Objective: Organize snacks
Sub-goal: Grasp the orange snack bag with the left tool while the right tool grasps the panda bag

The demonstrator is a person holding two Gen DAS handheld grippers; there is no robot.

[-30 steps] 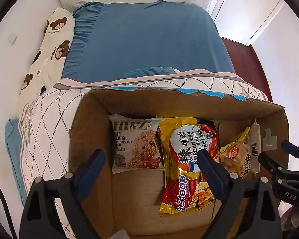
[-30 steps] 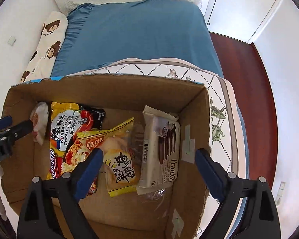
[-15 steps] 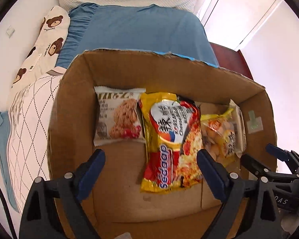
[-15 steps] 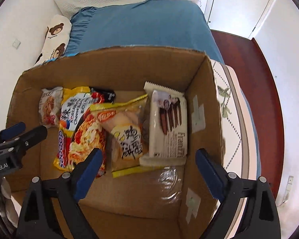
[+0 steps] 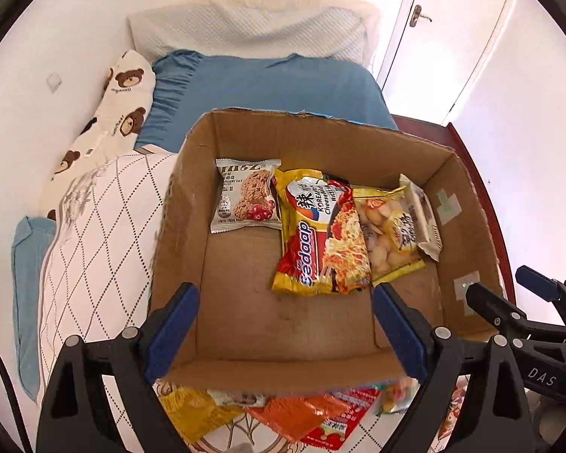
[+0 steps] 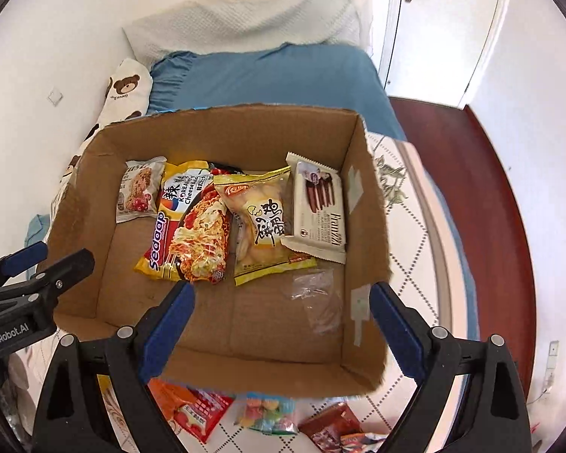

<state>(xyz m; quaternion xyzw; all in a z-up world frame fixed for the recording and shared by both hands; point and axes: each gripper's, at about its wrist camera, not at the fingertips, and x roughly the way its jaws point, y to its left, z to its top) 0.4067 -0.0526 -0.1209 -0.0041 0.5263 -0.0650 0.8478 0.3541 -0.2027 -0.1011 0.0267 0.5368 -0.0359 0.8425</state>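
While your left gripper [image 5: 285, 324] and right gripper [image 6: 281, 321] hang over the near edge of the cardboard box [image 6: 241, 132], both stand released, jaws wide apart and nothing between them. You can see each gripper at the edge of the other's view.

You have the box on the bed, sitting on a white quilt [image 5: 94, 234] with a dotted diamond pattern. Four snacks lie in a row along its far wall. From left to right you have an oat cookie pack [image 5: 247, 200], a Sedaap noodle packet [image 5: 320, 234], a yellow bag of small round biscuits [image 6: 262, 222] and a white pack of chocolate wafers [image 6: 319, 213]. Each packet overlaps its neighbour a little; the wafer pack lies just beside the right wall. A crumpled piece of clear film [image 6: 317, 298] lies on the box floor nearer to you.

Outside the box, just below its near wall, more snacks lie on the quilt: an orange packet [image 5: 302, 415], a red packet [image 6: 196, 411] and a bag of coloured candy [image 6: 269, 413].
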